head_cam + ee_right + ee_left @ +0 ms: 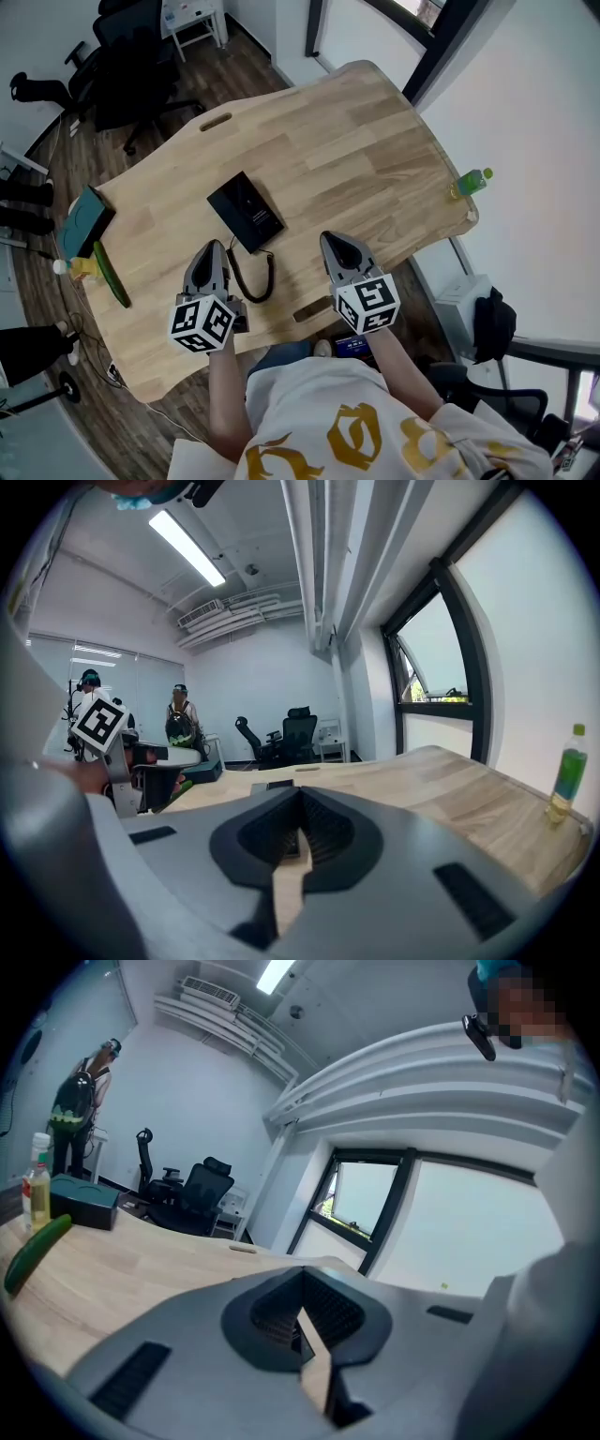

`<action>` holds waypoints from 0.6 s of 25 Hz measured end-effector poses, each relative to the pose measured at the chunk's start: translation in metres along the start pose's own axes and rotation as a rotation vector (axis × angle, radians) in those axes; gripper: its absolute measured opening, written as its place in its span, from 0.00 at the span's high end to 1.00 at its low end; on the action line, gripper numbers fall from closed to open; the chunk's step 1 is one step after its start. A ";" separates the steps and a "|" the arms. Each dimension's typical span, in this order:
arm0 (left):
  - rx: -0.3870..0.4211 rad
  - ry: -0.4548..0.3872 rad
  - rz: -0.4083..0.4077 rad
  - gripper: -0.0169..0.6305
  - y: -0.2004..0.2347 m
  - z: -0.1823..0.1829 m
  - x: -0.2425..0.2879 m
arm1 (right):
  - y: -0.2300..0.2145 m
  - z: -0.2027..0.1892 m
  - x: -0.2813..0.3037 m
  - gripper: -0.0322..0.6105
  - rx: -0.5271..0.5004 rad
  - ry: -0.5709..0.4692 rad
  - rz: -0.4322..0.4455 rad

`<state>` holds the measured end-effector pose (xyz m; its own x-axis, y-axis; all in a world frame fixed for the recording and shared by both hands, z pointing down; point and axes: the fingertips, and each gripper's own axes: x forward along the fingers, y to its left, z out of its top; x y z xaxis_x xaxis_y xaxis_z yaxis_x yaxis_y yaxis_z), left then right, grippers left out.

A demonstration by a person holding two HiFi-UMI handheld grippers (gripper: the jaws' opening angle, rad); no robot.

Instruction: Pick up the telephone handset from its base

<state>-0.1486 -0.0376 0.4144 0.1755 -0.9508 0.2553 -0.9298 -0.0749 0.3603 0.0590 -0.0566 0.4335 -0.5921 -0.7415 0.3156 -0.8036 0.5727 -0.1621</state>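
Two grippers of grey moulded plastic with ribbed black pads, each carrying one marker cube, are hovering over the near edge of the table (375, 141). The left gripper (210, 247) is holding its jaws pressed together on nothing. The right gripper (331, 238) is likewise clenched and empty.

One coiled black cord (255, 279) is looping between them, close to the near edge.

One telephone (246, 212), a flat black rectangle, is lying just beyond both gripper tips, toward the middle of the table and touching neither. Its handset (253, 217), black on black, is proving hard to tell from the base.

One table of pale wood planks with a rounded, irregular outline is showing two slot cut-outs (216, 122), the near one partly hidden.

Along the left edge three items are sitting: one long green cucumber (111, 274), one white-capped bottle of yellow liquid (80, 267), and one teal box (86, 217).

At the right edge one green plastic bottle (471, 182) is standing.

Beyond the far edge, black office chairs (141, 66) are being cut off by the frame.
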 end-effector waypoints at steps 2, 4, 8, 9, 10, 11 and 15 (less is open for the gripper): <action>-0.004 0.000 -0.002 0.97 0.009 0.005 0.010 | -0.001 0.004 0.013 0.94 -0.001 0.003 -0.001; -0.005 0.003 -0.004 0.97 0.016 0.008 0.019 | 0.001 0.007 0.025 0.94 0.001 0.007 0.013; -0.005 0.010 -0.014 0.97 0.026 0.011 0.026 | 0.010 0.010 0.040 0.94 0.009 0.006 0.039; -0.006 0.008 -0.017 0.97 0.028 0.012 0.028 | 0.011 0.011 0.043 0.94 0.007 0.004 0.040; -0.008 0.005 -0.021 0.97 0.029 0.013 0.030 | 0.013 0.013 0.045 0.94 0.003 0.002 0.042; -0.008 0.004 -0.025 0.97 0.030 0.014 0.032 | 0.014 0.013 0.047 0.94 0.001 0.003 0.044; 0.009 -0.001 -0.023 0.97 0.031 0.018 0.036 | 0.018 0.015 0.048 0.94 0.001 0.000 0.049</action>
<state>-0.1767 -0.0796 0.4185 0.1963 -0.9490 0.2466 -0.9286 -0.0991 0.3576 0.0158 -0.0869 0.4317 -0.6306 -0.7126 0.3075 -0.7738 0.6077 -0.1786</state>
